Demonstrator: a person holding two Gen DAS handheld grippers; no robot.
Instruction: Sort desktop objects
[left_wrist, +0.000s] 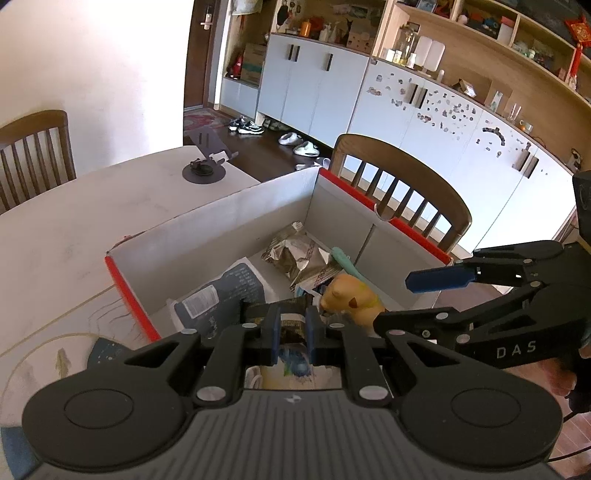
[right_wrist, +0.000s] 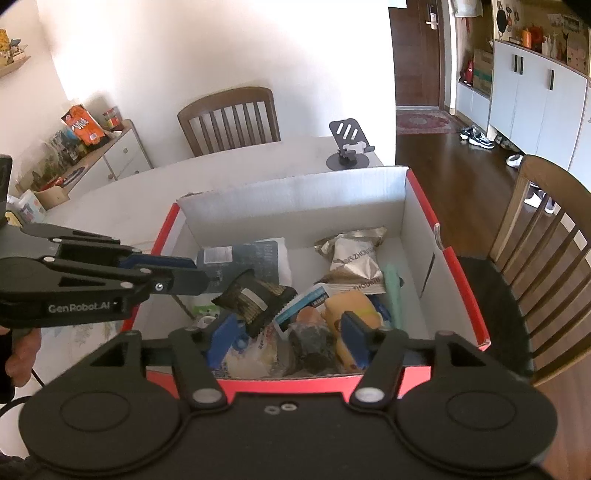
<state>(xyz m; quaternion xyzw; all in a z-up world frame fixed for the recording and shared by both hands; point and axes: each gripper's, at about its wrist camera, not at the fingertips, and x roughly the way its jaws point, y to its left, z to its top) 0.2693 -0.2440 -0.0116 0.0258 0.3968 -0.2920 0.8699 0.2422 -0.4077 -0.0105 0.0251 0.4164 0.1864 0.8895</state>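
Observation:
A red cardboard box with white inner walls stands open on the table. Inside lie a silver snack bag, a dark blue and white packet, a yellow toy dog, a teal tube and a black lump. My left gripper is shut on a dark striped snack packet, held over the box's near left part. My right gripper hangs open above the near contents, its blue pads apart and pressing on nothing. In the left wrist view it reaches in from the right.
The box sits on a pale table. A dark phone stand stands beyond it near the table's far edge. Wooden chairs stand behind and to the right. A person's hand grips the left handle.

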